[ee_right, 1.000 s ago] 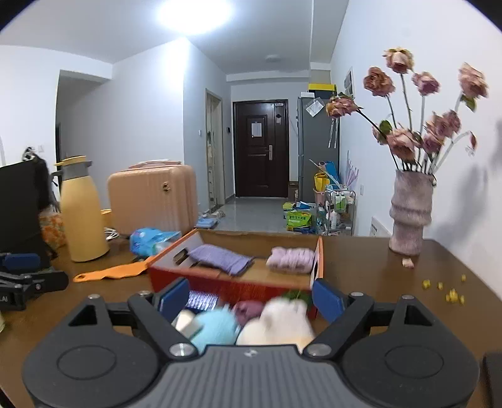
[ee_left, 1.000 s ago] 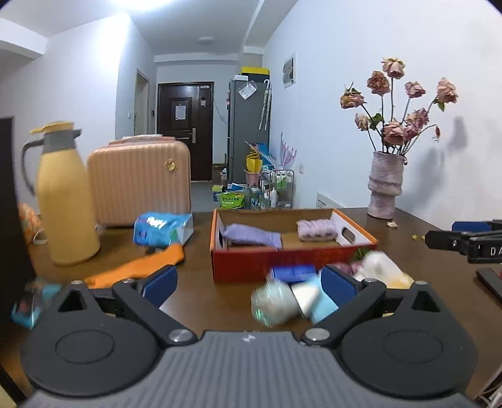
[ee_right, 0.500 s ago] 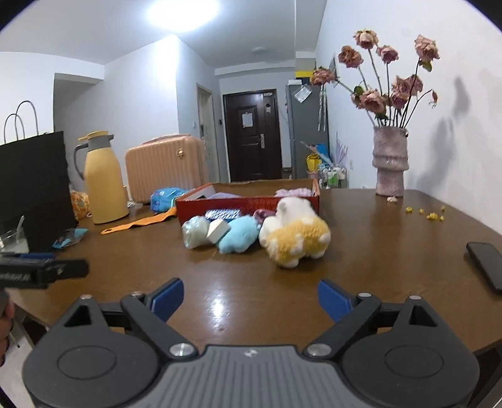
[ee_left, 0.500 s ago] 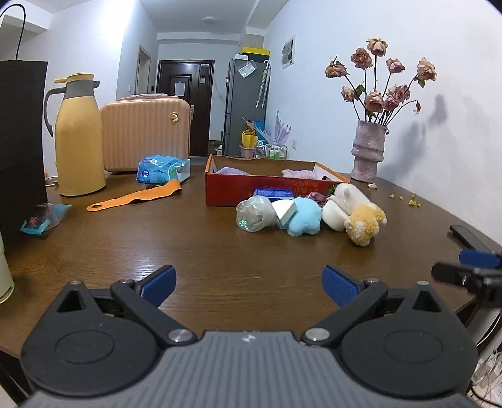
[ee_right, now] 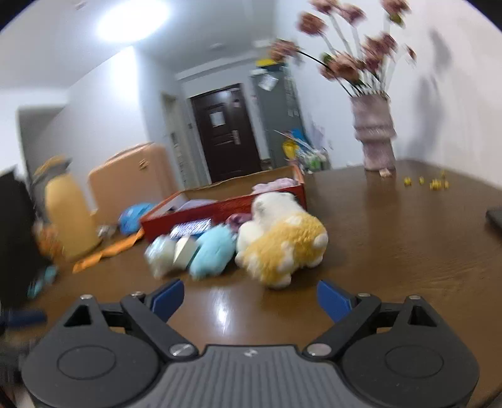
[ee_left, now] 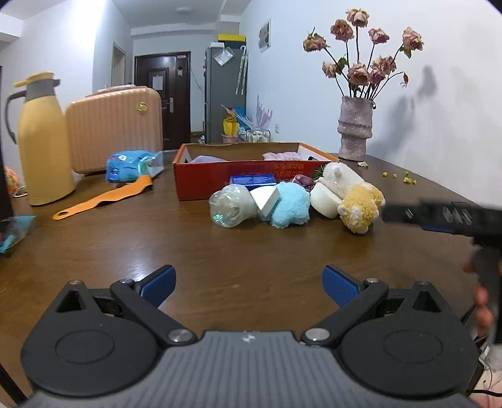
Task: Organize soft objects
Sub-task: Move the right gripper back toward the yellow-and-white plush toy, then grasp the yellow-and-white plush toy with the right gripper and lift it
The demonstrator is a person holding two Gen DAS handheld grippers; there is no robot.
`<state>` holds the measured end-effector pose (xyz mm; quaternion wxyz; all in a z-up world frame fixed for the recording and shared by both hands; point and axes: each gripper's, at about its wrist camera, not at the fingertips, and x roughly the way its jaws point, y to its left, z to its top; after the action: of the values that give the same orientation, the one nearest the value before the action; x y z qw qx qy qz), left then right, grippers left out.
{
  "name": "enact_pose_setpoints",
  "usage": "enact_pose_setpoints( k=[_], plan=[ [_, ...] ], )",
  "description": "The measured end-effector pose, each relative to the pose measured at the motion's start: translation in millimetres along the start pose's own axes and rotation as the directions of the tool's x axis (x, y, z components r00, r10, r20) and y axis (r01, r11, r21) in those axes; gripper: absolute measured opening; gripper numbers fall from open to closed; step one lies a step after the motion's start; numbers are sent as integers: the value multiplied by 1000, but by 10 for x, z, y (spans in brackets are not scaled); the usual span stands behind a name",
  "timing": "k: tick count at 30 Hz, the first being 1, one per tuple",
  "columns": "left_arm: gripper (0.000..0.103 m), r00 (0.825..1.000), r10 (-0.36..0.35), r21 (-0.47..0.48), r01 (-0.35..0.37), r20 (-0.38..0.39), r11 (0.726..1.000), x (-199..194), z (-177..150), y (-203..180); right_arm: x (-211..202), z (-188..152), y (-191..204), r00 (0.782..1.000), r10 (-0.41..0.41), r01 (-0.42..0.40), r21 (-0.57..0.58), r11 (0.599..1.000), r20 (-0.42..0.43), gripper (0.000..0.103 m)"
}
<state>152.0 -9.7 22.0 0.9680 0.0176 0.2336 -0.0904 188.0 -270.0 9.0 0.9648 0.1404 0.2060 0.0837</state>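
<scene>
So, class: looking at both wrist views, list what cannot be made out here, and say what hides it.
- Contents of the red cardboard box: left wrist view, its front wall hides all but cloth tops.
- Purple item behind the fluffy blue plush toy: mostly covered by toys.
- Right gripper: left wrist view, blurred, cut by the edge.
- Yellow thermos jug: right wrist view, motion blur.

White walls (ee_left: 439, 131) are enclosing the room. A dark door (ee_left: 163, 97) is standing at the hallway's end, beside a grey fridge (ee_left: 224, 94). A ceiling light (ee_right: 131, 22) is glowing overhead.
</scene>
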Motion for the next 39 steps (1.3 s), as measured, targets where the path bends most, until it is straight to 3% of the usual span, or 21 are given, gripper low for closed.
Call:
enact_pose_setpoints(
  k=[5, 9, 10, 15, 18, 20, 22, 24, 25, 28, 29, 32, 36, 39],
  plan=[
    [102, 1000, 4, 0, -4, -10, 1000, 308, 175, 26, 581, 248, -172, 999, -24, 26, 141, 990, -22, 85],
    [102, 1000, 1, -2, -1, -28, 1000, 554, 278, 39, 988, 303, -273, 997, -42, 55, 206, 977, -70, 68],
    [102, 1000, -2, -3, 2, -31, 1000, 602, 293, 39, 1022, 291, -291, 996, -48, 62, 208, 976, -74, 54],
    [102, 998, -21, -3, 21, -64, 1000, 791, 290, 29, 887, 224, -476, 997, -55, 65, 218, 974, -53, 46],
    [102, 996, -43, -12, 42, -81, 999, 848, 284, 10, 632, 166, -476, 994, -94, 103, 156, 982, -64, 47],
    [102, 994, -78, -27, 77, -72, 997, 860, 302, 17, 414, 34, -278, 990, -120, 124, 67, 990, -67, 53],
    [102, 993, -109, -74, 105, -54, 992, 880, 349, 54, 238, -90, -77, 996, -29, 31, 20, 999, -90, 58],
    [102, 993, -110, -116, 105, -44, 988, 899, 406, 86, 137, -164, 103, 971, 189, -194, -22, 981, -147, 61],
    [102, 993, -115, -129, 110, -38, 986, 897, 431, 96, 90, -165, 168, 960, 235, -243, -36, 969, -152, 62],
    [102, 992, -127, -130, 123, -21, 984, 842, 454, 106, -56, -62, 195, 960, 271, -276, -64, 959, -74, 62],
    [102, 991, -134, -138, 131, -15, 982, 823, 451, 117, -94, -11, 164, 965, 259, -262, -62, 963, -46, 62],
    [101, 979, -201, -182, 194, -21, 964, 839, 444, 116, -81, 104, 0, 992, 125, -124, -10, 992, 12, 63],
    [100, 958, -286, -204, 274, -29, 940, 1029, 528, 27, 88, 101, -222, 999, 37, -33, 113, 993, -39, 63],
    [94, 916, -397, -257, 369, -65, 893, 1286, 654, -68, 117, 8, -303, 1000, 1, 4, 167, 986, -31, 63]
  ],
)
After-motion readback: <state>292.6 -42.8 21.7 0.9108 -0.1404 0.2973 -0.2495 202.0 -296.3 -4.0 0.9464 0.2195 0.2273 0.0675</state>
